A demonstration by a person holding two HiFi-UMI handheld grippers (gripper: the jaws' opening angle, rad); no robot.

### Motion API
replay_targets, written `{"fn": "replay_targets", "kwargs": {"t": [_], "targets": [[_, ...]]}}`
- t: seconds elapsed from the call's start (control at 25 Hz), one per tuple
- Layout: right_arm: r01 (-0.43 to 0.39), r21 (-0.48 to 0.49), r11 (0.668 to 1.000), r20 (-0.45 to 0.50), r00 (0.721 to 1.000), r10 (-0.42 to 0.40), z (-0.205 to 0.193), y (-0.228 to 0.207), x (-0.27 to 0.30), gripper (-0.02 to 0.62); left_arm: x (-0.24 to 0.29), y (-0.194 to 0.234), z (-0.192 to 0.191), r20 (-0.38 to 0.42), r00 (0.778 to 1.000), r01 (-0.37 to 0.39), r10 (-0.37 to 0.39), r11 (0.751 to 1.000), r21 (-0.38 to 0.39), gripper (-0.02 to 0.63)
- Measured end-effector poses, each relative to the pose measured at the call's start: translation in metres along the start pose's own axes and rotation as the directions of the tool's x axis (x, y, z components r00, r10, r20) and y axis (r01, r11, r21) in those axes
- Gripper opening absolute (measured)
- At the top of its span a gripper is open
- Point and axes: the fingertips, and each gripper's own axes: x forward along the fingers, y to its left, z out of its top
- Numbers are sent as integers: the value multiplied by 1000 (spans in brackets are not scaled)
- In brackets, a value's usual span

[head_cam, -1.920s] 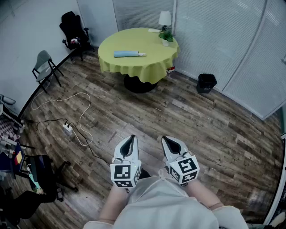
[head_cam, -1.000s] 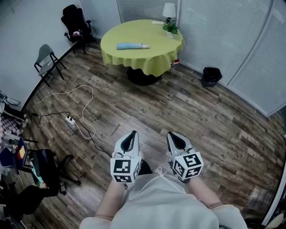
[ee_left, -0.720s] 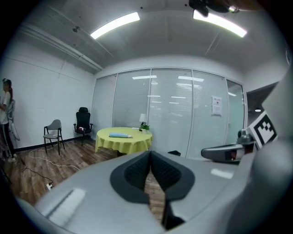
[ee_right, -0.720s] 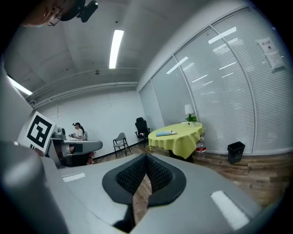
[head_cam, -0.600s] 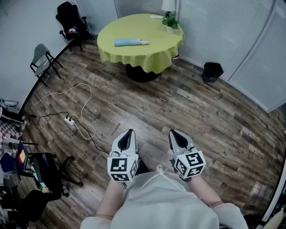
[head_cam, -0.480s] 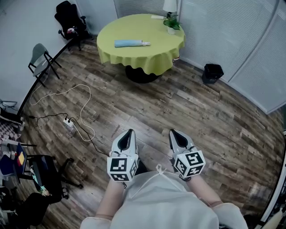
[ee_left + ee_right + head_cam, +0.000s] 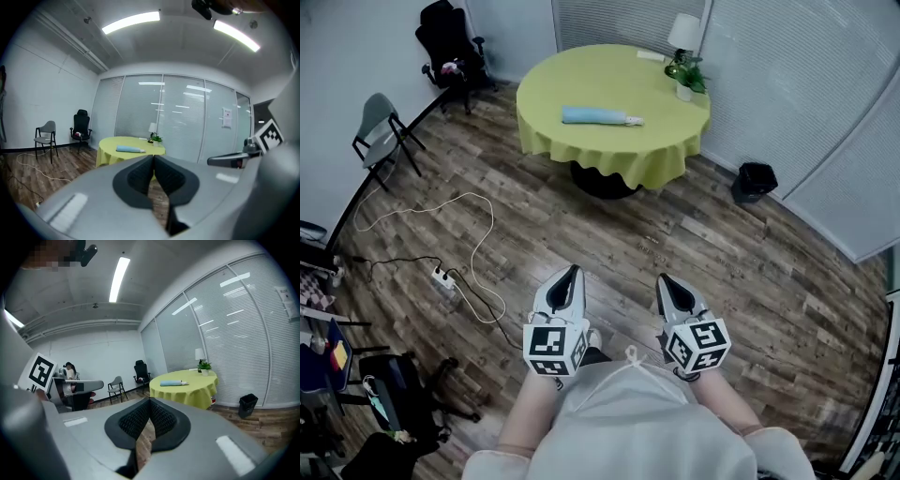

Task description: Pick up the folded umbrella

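Both grippers — left gripper [image 7: 570,273], right gripper [image 7: 667,282] — are closed and empty, well apart from the folded umbrella [image 7: 598,116] lying on the round table [image 7: 619,80] ahead. Best to get near first, then open one gripper across its middle.

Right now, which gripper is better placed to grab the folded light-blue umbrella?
Left, marginally. Both the left gripper and right gripper are shut, far from the folded light-blue umbrella; it lies nearer the left's line.
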Motion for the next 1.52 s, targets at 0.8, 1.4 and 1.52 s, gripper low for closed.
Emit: {"fn": "replay_targets", "kwargs": {"t": [0.8, 1.4, 1.52], "targets": [[-34, -16, 999, -95, 995, 32, 23, 11, 227, -2, 136, 157, 16, -33, 999, -23, 24, 1000, 2, 6], [-125, -26, 992, -95, 988, 122, 131, -147, 430, -2, 392, 178, 84, -42, 999, -27, 25, 999, -43, 6], [-145, -24, 989, -99, 985, 142, 139, -168, 458, -2, 428, 177, 89, -29, 999, -17, 16, 999, -30, 6]]}}
